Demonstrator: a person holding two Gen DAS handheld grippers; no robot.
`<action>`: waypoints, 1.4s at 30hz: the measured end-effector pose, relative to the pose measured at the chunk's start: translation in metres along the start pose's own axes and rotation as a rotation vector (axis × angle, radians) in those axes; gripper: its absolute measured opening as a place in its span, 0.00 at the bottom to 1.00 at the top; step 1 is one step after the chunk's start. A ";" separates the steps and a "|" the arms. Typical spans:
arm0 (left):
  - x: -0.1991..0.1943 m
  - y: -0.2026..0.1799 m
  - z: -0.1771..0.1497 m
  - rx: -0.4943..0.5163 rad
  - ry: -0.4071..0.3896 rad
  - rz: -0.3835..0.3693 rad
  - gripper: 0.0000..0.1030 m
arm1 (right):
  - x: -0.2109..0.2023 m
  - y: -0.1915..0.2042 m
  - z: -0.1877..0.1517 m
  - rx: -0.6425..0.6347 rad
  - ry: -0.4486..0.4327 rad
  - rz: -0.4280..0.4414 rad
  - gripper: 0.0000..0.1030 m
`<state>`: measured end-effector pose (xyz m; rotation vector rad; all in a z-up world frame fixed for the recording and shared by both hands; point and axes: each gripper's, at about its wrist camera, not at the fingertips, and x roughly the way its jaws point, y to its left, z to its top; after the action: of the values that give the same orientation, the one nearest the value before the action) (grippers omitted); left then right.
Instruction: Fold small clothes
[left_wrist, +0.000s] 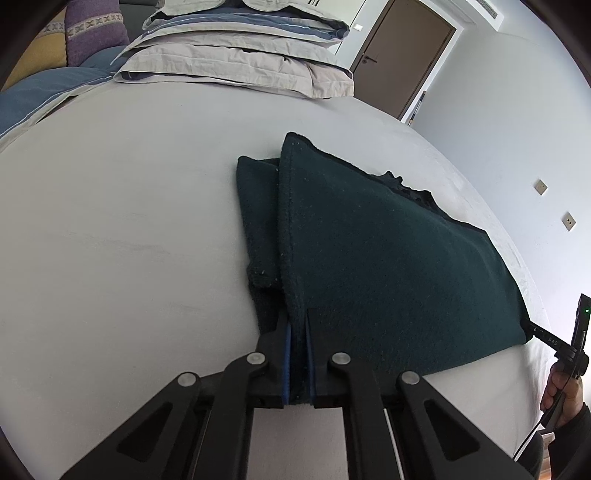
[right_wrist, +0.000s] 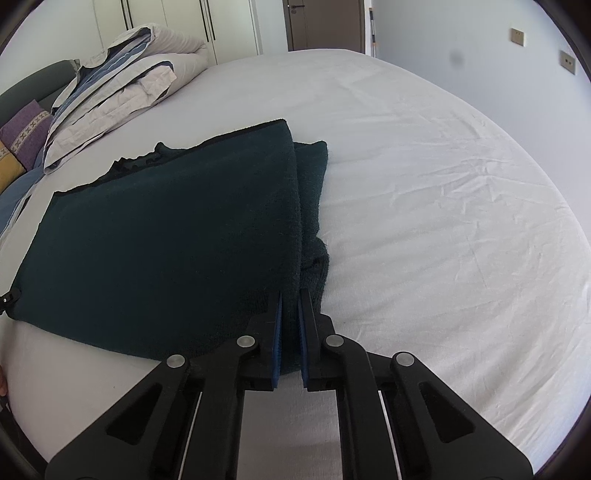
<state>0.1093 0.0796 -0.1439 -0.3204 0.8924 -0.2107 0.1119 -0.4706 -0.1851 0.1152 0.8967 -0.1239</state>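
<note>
Both the left claw and right claw are clamping the cloth's near corners, so uneven pulling risks dragging the layers ahead askew on the bed.

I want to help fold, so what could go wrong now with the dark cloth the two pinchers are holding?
1. The left gripper and right gripper each pinch only one near corner of the dark green garment; a tug apart might slip a corner free.
2. A lower layer sticks out past the lifted edge, so the fold may end up uneven.
3. The far edge looks rumpled and could stay bunched.
</note>
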 end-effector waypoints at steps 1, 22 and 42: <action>-0.001 0.002 -0.002 -0.007 -0.002 -0.003 0.07 | -0.001 -0.001 0.000 0.003 0.001 0.001 0.05; -0.008 0.011 -0.018 -0.041 -0.018 -0.012 0.06 | 0.009 -0.006 -0.006 0.020 0.045 0.030 0.05; -0.009 0.019 -0.012 -0.084 -0.009 -0.048 0.07 | 0.006 -0.057 -0.017 0.405 0.091 0.232 0.04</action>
<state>0.0952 0.0980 -0.1514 -0.4212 0.8871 -0.2166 0.0933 -0.5247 -0.2032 0.6037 0.9337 -0.0825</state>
